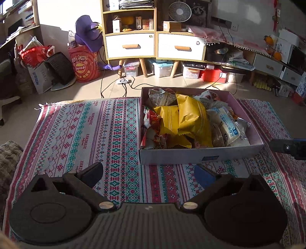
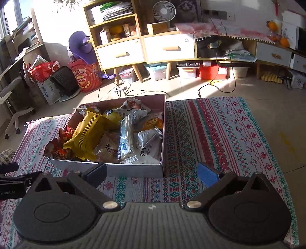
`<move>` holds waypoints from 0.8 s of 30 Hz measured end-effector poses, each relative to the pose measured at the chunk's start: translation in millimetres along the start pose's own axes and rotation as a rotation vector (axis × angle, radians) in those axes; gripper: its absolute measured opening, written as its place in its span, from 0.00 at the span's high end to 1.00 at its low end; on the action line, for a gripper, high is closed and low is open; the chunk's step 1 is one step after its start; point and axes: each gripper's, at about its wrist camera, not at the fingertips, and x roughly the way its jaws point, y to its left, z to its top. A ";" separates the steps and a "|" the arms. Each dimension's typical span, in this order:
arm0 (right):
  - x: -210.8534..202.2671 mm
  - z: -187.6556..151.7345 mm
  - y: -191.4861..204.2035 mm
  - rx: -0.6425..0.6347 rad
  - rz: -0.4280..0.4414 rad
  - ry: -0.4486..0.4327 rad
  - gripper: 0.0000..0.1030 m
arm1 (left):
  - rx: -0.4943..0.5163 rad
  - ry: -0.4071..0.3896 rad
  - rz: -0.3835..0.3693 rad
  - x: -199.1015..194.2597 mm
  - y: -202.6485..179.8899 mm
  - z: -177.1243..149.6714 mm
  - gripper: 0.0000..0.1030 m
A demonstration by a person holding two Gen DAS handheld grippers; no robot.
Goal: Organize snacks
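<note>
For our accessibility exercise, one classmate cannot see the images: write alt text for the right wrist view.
A cardboard box full of snack packets, a yellow packet prominent, sits on a patterned woven mat. The right gripper is open and empty before it, with shelves and clutter behind.

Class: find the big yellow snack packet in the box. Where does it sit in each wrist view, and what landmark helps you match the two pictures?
Left wrist view: the yellow snack packet lies mid-box, right of picture centre.
Right wrist view: the yellow snack packet lies in the box's left half, left of picture centre.
Shared landmark: the white desk fan on the cabinet, top of both pictures.
</note>
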 end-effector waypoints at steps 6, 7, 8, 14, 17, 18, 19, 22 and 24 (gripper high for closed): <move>-25.6 -19.4 23.4 -0.105 -0.074 0.035 0.01 | 0.017 0.026 0.033 -23.1 -11.6 -18.6 0.00; -29.0 -22.8 25.9 -0.115 -0.070 0.040 0.00 | 0.026 0.028 0.038 -25.8 -13.9 -21.7 0.00; -32.9 -27.3 27.9 -0.125 -0.066 0.044 0.00 | 0.034 0.030 0.044 -29.4 -15.7 -26.8 0.00; -35.4 -47.1 33.8 -0.146 -0.092 0.064 0.00 | 0.062 0.041 0.068 -34.0 -23.3 -41.9 0.00; -30.6 -52.2 38.2 -0.182 -0.123 0.072 0.00 | 0.053 0.053 0.057 -33.6 -25.4 -46.8 0.00; -29.8 -53.2 39.3 -0.192 -0.131 0.069 0.01 | 0.049 0.053 0.054 -34.2 -25.2 -48.4 0.00; -28.5 -53.3 39.9 -0.198 -0.134 0.067 0.01 | 0.041 0.053 0.053 -34.3 -25.2 -49.1 0.00; -26.1 -54.8 41.5 -0.204 -0.135 0.066 0.01 | 0.018 0.049 0.056 -36.6 -24.5 -50.6 0.00; -25.4 -56.6 42.1 -0.203 -0.134 0.070 0.01 | 0.012 0.046 0.060 -38.2 -24.4 -51.0 0.00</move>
